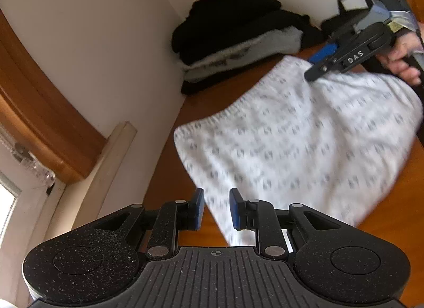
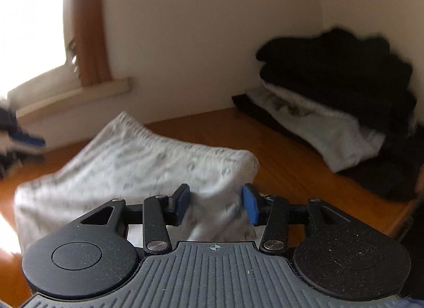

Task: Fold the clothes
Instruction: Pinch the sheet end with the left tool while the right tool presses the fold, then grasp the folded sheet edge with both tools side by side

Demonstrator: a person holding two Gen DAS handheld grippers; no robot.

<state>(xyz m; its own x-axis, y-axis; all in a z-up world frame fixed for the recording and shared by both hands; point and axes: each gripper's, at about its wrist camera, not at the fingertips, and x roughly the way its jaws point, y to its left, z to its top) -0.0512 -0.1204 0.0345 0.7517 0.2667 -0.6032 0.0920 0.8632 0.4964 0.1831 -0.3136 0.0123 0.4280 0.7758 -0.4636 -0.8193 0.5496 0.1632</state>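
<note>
On the wooden counter [image 1: 384,228], at about two o'clock from my left claw [image 1: 216,208], lies the white patterned garment [image 1: 291,135], doubled over with its elastic hem toward ten o'clock. My left claw stands spread, its blue pads [image 1: 198,208] apart at the cloth's near corner, holding nothing that I can see. My right claw [image 2: 216,203] is also spread, and a raised ridge of the garment [image 2: 148,159] sits between its pads without being pinched. Whether it is about to close or has just let go, I cannot tell.

The risks, as I judge them: both views are smeared by motion, so a close now could catch only the top layer and drag the fold open. The fabric looks thin and slippery on polished wood, so a sideways pull could slide the whole piece toward the counter edge. At twelve o'clock the stack of dark and grey folded clothes [image 1: 238,35] leans against the wall [image 1: 106,43]; a wide swing could knock it over.
</note>
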